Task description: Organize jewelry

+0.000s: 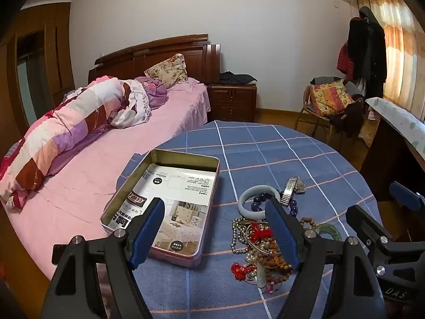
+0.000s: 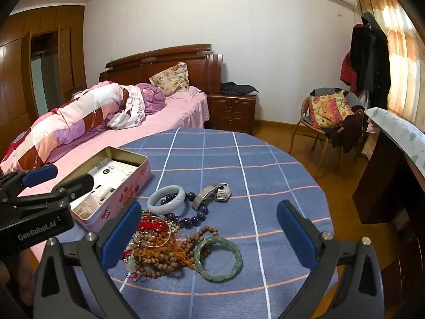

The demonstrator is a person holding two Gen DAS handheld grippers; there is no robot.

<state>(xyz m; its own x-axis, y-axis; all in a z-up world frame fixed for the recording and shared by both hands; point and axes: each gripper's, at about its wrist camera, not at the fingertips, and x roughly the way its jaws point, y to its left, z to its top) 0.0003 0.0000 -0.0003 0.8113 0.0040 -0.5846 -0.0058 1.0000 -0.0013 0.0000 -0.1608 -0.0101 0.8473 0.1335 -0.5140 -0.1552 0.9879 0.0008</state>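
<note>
Both hand-held grippers hover spread wide, holding nothing. The right hand-held gripper [image 2: 209,236] sits directly over the tangled jewelry pile [image 2: 162,242] on the round worktop with blue plaid cloth [image 2: 265,159]; the left hand-held gripper [image 1: 216,234] hangs between the pile and the tin, its right finger covering part of the pile in the left wrist view.

Key relation: the green jade bangle [image 2: 218,259] lies flat just ahead of the right hand-held gripper, between its fingers, at the near right edge of the pile, touching the brown wooden bead strand [image 2: 170,257]. A ring has no long axis, so a grasp likely needs a pinch across one side of the rim. Right hand looks nearer to it.

Farther back: pale grey-green jade bangle [image 2: 166,199] lying over the dark purple bead bracelet [image 2: 198,214], and the silver metal-band wristwatch [image 2: 212,195] just right of them. Red tasselled cord [image 2: 151,224] and a thin gold wire bangle [image 2: 154,236] sit in the tangle and could drag along.

Container: open rectangular pink metal tin [image 1: 159,202], far left of the pile, near the worktop's edge beside the bed. Only a printed paper sheet [image 1: 180,202] lines the bottom; no jewelry inside yet.

Sorting looks unstarted.
</note>
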